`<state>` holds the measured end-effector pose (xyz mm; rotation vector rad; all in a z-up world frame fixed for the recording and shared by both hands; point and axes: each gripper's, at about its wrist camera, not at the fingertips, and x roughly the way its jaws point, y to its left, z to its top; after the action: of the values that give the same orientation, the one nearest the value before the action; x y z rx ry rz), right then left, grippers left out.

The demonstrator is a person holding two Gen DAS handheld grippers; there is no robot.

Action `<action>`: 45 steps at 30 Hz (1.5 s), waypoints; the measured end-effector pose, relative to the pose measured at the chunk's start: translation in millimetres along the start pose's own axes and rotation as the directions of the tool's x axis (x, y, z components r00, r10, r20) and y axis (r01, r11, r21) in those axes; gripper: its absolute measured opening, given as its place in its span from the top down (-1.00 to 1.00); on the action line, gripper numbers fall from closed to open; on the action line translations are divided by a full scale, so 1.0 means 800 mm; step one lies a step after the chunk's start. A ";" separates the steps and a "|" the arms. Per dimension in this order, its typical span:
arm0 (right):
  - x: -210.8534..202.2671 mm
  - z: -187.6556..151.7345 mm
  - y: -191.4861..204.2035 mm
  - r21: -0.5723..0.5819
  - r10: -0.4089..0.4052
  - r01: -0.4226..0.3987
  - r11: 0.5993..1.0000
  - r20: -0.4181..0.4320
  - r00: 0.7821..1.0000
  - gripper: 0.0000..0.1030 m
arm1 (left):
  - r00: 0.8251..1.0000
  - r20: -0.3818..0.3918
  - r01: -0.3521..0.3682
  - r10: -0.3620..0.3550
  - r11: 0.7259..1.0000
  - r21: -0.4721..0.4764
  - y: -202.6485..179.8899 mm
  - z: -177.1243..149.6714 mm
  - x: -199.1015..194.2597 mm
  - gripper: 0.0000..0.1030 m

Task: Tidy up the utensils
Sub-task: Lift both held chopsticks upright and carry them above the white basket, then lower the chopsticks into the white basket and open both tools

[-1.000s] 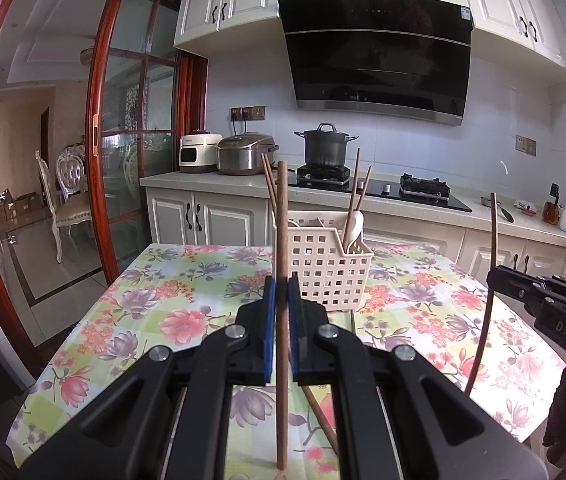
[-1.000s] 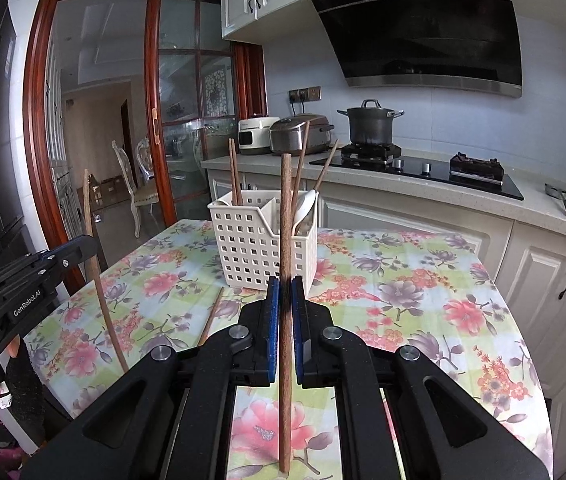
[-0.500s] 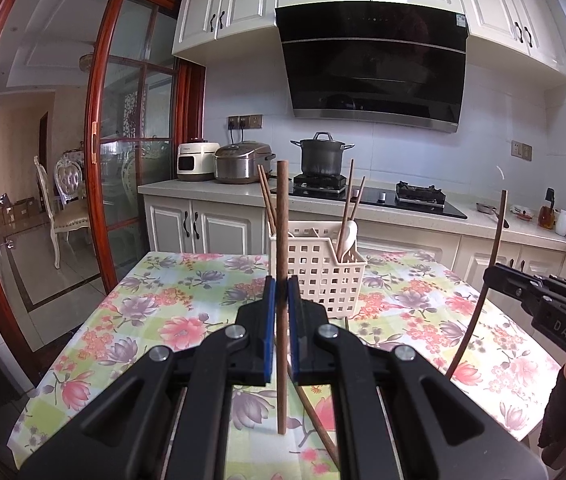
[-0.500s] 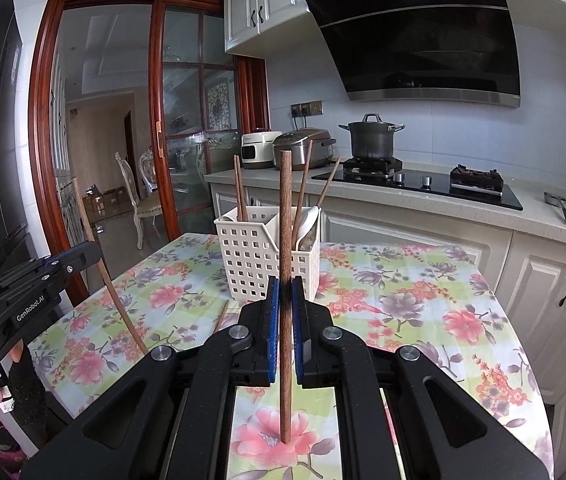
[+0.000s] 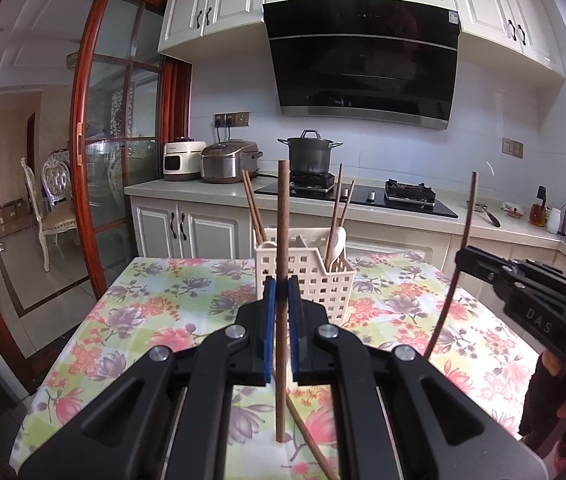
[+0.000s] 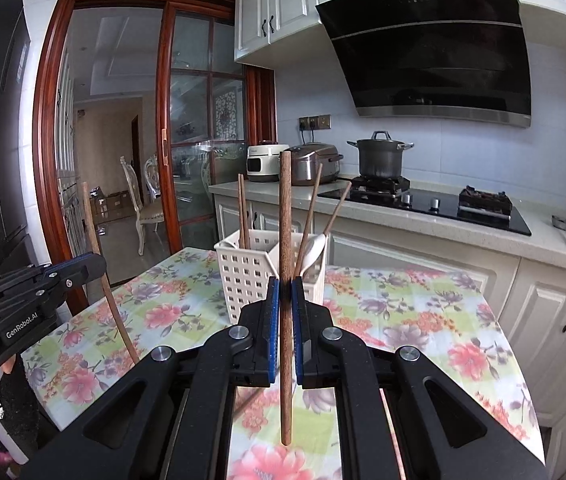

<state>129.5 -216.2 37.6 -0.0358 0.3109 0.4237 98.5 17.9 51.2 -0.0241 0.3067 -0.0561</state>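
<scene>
While each clamped: two claws [image 5: 279,300] [image 6: 285,300], two chopsticks [image 5: 281,240] [image 6: 285,240]; basket [image 5: 303,276] with perhaps four.

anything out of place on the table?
One chopstick lies loose on the tablecloth, short of the basket. The left gripper and right gripper each hold one upright. Nothing is spilled or damaged.

I hold both grippers out side by side, left gripper [image 5: 279,300] and right gripper [image 6: 285,300] each clamped tight, pointing slightly downward.
</scene>
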 end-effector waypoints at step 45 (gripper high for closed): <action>0.236 0.137 -0.037 0.088 -0.018 0.026 0.996 -0.089 0.996 0.86 | 0.987 -0.155 -0.061 0.050 0.996 -0.070 0.022 0.169 0.278 0.87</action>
<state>336.4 -157.0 83.6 0.0294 0.4160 0.3866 352.3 24.8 112.3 -0.0859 0.4630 0.0091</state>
